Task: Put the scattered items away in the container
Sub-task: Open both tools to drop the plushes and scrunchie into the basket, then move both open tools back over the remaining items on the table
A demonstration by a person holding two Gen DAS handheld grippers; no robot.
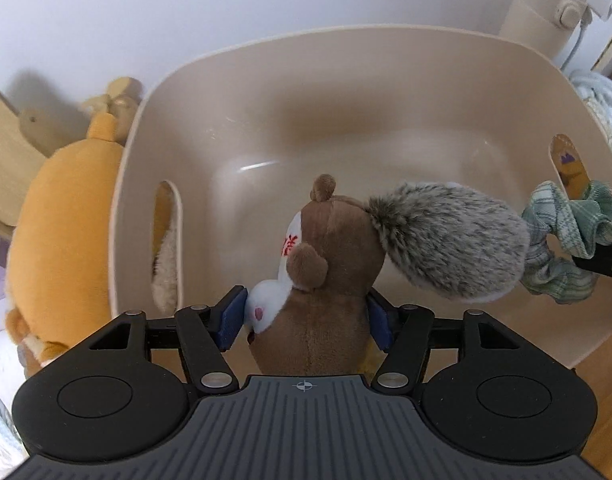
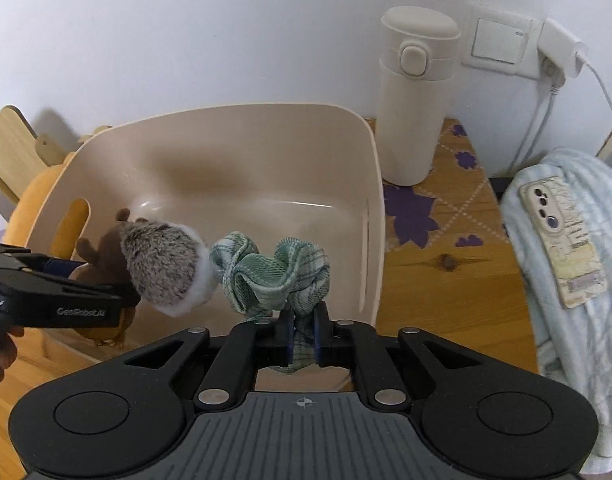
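Observation:
A brown squirrel plush (image 1: 330,280) with a bushy grey tail (image 1: 450,240) hangs over the near part of the beige plastic tub (image 1: 346,80), and my left gripper (image 1: 306,320) is shut on its body, one blue pad on each side. In the right wrist view the same plush (image 2: 105,252) and the left gripper (image 2: 65,300) sit at the left, above the tub (image 2: 225,140). My right gripper (image 2: 303,336) is shut on a green plaid scrunchie (image 2: 273,276), held over the tub beside the tail. The scrunchie (image 1: 566,240) also shows at the right of the left wrist view. The tub's floor looks bare.
A large orange plush (image 1: 65,220) lies against the tub's left wall. A beige flask (image 2: 414,100) stands behind the tub's right corner. A phone (image 2: 562,240) rests on a light-blue blanket (image 2: 586,340) at the right. A charger (image 2: 558,52) is plugged into the wall. The table (image 2: 446,280) is wood.

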